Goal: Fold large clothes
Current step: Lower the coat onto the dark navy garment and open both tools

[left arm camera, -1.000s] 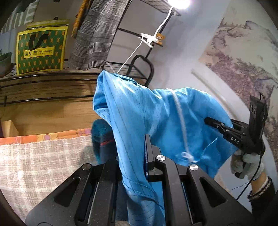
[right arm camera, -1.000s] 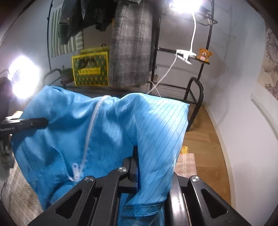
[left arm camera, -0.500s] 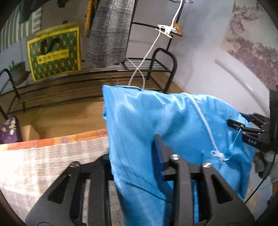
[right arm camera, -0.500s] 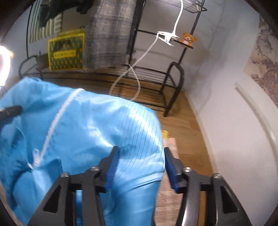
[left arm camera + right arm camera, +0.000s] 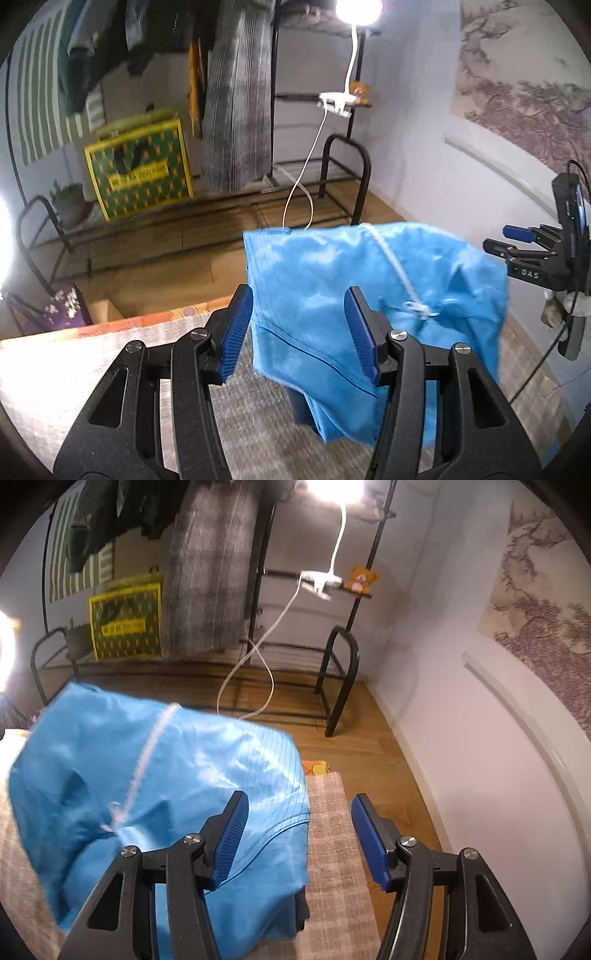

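The blue garment [image 5: 369, 280] billows over the checked cloth [image 5: 332, 849] with nothing gripping it, its white zipper [image 5: 399, 277] uppermost. My left gripper [image 5: 299, 332] is spread wide around its edge; my right gripper [image 5: 295, 838] gapes beside its other edge. I judge this a release step. Next I must let it settle, then pinch an edge to fold.
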### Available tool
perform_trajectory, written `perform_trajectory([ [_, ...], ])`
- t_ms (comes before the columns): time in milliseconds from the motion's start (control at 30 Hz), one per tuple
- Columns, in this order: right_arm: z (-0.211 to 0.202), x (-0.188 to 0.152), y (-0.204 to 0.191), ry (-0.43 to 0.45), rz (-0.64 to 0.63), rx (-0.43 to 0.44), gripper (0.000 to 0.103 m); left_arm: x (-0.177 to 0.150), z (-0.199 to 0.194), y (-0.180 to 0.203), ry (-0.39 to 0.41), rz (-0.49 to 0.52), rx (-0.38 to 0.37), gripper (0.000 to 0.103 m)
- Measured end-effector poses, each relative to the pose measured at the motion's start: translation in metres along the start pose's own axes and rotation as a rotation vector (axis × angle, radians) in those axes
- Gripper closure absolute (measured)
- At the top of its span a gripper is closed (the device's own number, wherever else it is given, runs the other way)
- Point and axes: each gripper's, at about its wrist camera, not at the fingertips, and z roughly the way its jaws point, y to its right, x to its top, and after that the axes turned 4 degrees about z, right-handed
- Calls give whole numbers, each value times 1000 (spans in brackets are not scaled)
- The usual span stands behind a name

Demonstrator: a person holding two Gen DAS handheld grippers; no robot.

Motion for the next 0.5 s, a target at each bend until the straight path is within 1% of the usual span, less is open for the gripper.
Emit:
perform_trajectory([
  [200, -70, 9, -2, 70, 10, 11, 43, 7, -76, 17, 79, 33, -2, 50],
  [233, -87, 10, -2, 85, 14, 14, 43, 8, -87, 19, 89, 36, 1, 50],
  [333, -122, 14, -2, 120, 17, 25, 43, 11, -127, 22, 123, 39, -5, 50],
  [467, -186, 14, -4, 176, 24, 34, 43, 9, -176, 26, 159, 48, -6, 50],
  [500, -195, 16, -5, 185, 25, 36, 43, 8, -189, 28, 167, 52, -4, 50],
])
